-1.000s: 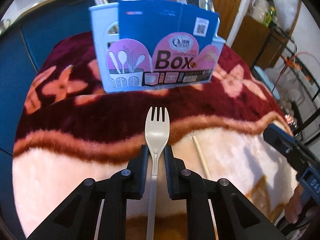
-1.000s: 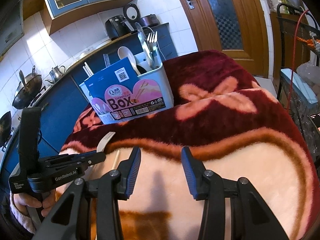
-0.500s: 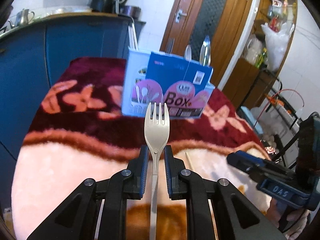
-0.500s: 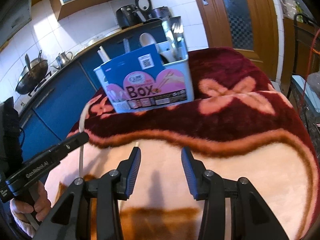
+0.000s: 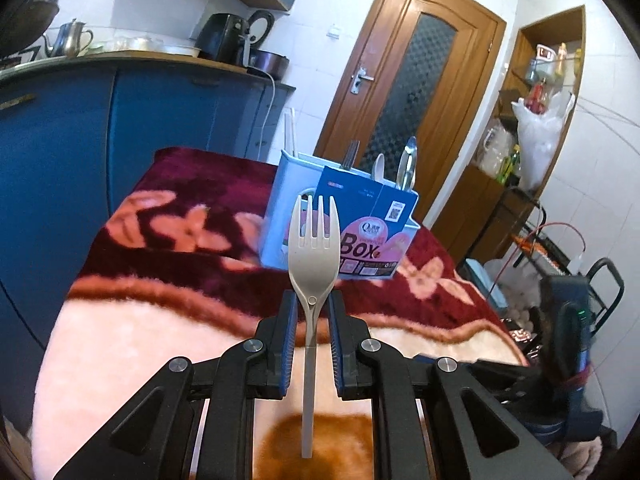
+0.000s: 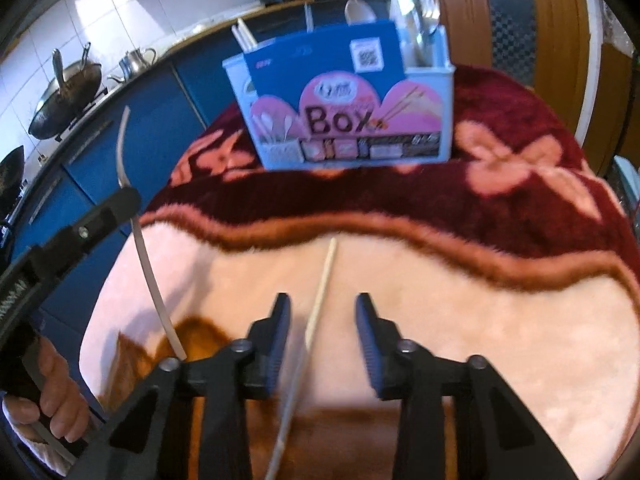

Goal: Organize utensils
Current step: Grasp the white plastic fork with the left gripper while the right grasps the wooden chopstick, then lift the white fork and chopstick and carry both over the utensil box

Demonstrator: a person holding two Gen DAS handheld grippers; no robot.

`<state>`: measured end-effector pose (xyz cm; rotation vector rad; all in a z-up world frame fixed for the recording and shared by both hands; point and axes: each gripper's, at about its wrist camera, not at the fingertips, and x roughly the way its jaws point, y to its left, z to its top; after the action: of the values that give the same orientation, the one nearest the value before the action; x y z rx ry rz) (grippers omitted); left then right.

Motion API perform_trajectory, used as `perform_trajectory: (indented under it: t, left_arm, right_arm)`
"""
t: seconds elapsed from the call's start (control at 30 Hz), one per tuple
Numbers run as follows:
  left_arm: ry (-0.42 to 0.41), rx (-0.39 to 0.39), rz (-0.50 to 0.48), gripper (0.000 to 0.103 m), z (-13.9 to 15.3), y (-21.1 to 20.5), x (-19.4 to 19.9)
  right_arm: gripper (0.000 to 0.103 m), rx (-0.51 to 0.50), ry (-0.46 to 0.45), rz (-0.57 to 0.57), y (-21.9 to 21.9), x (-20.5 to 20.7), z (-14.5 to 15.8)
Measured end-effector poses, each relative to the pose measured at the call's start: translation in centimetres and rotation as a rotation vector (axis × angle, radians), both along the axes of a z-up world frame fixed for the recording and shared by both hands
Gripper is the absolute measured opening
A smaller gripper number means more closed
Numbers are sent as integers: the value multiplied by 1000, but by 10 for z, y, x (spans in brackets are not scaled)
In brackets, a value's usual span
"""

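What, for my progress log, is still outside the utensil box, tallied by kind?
Plastic fork, clamped in the left gripper: 1
Chopstick, lying on the blanket: 1
Total: 2

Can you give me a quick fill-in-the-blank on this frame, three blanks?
1. The left claw is shut on a beige ____.
2. A single ____ lies on the blanket between the right claw's open jaws.
3. The big word printed on the utensil caddy is ____.

Missing words: fork; chopstick; Box
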<state>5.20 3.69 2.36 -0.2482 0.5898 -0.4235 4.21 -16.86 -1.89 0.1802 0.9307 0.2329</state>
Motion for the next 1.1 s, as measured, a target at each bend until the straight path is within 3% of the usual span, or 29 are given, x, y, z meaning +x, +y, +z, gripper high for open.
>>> perform_trajectory:
  t: [0.3,0.43,0.57,0.73,0.77,0.8,0.97,1.1]
  left_arm:
    - [-12,-41,2,15,0,10,2]
    - [-18,-51,4,15,1,12,4]
    - [-27,-48,7,15,5,12,6]
    - [-47,-34,19,14,14,11,11]
    - [-52,-32,22,11,16,11,12]
    - [-55,-30,24,0,18,10,14]
    - [-85,-24,29,0,31,7,21]
    - [-69,-9,31,0,32,4,28]
  right_arm:
    - [24,-96,23,2,16,7,-5]
    - [11,-147,8,-3,21,11,-5]
    - [6,-95,-2,-8,12,15,-2]
    - [6,-27,-119,-43,-7,6,18]
    - [6,-14,-145,-52,-11,4,23]
    - [6,1,-172,-60,-16,2,28]
    - [6,42,-263,-92,-32,-3,45]
    - [6,65,-268,-94,-38,0,48]
